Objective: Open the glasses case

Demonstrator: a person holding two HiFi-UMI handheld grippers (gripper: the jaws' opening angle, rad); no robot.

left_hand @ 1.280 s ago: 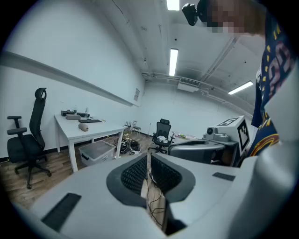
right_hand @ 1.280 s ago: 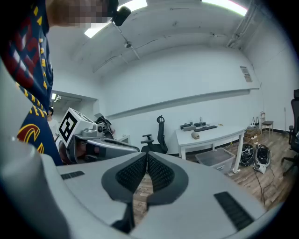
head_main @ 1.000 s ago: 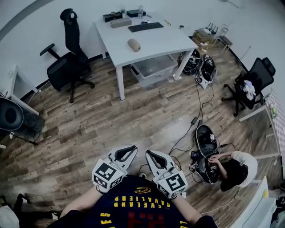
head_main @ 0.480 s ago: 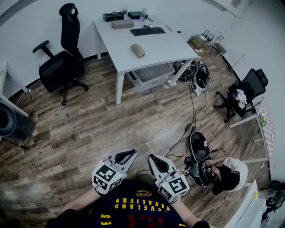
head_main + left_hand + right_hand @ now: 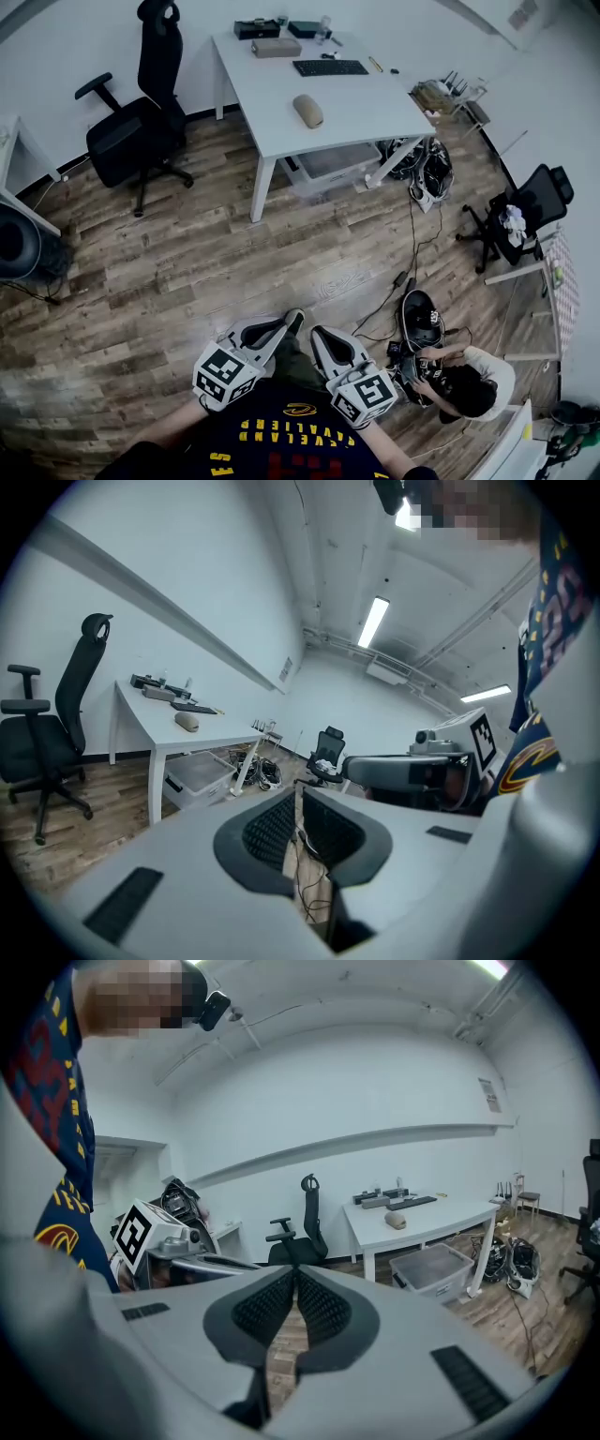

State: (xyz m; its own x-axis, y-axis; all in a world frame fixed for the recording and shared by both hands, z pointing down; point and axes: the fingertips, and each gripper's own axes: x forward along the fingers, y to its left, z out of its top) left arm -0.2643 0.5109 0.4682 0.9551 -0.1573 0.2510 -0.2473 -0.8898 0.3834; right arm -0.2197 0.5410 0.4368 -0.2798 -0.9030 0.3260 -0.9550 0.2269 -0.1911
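Two closed, empty tools at six o'clock: left gripper and right gripper (side by side); glasses case lies on the table at twelve o'clock.

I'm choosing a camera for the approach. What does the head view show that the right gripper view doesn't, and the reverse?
Head view only: a person crouched on the floor at lower right.
Right gripper view only: a look straight along the right gripper, its ribbed pads meeting at the tips with nothing between them.
Both: the white table, the glasses case lying on it, the black chair beside it, and the left gripper.
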